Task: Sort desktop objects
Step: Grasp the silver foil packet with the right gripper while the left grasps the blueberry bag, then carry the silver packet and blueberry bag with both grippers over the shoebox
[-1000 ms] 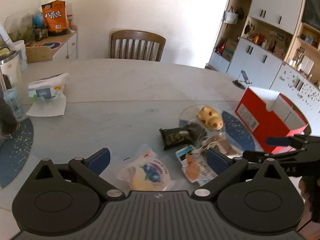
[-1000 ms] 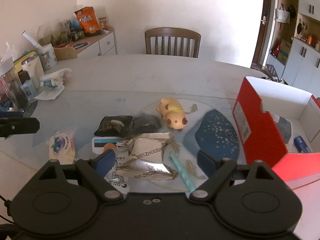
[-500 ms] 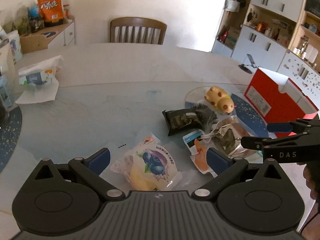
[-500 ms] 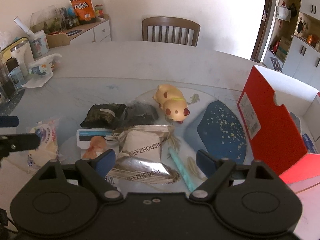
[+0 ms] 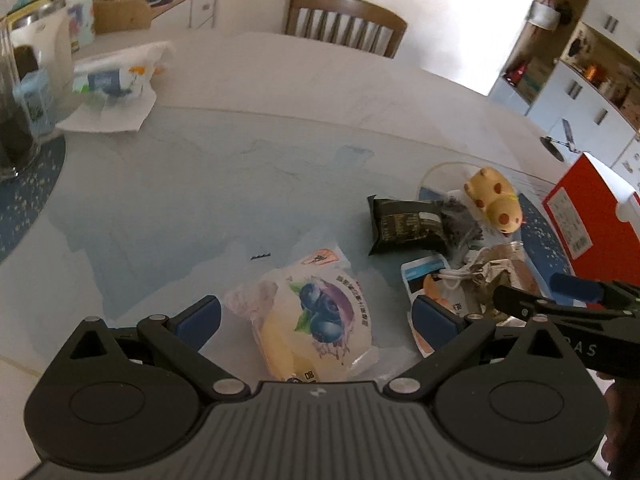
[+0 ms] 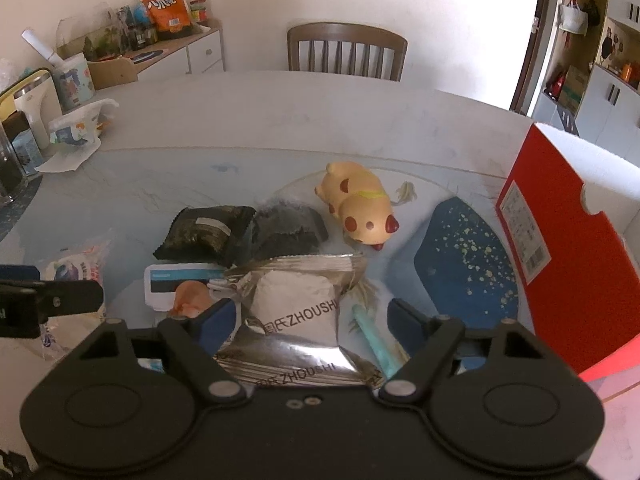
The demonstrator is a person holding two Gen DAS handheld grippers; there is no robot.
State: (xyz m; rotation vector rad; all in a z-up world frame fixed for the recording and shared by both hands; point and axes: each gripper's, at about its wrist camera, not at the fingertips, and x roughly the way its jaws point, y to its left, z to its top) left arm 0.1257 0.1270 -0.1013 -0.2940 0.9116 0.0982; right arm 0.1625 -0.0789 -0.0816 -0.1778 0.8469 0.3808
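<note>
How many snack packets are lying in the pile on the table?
4. Blueberry packet nearest the left gripper, silver packet between the closing right gripper, dark packet behind it, white-and-blue packet partly underneath. More may be hidden.

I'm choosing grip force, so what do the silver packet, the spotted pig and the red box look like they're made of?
Silver packet: metallised foil film, shiny and crinkled with sharp creases, so probably thin and slippery. Spotted pig: likely soft rubber or vinyl, smooth with a dull sheen and rounded moulded shape; hardness can't be told. Red box: cardboard, matte red outside, white inside, with a cut edge and a printed label.
</note>
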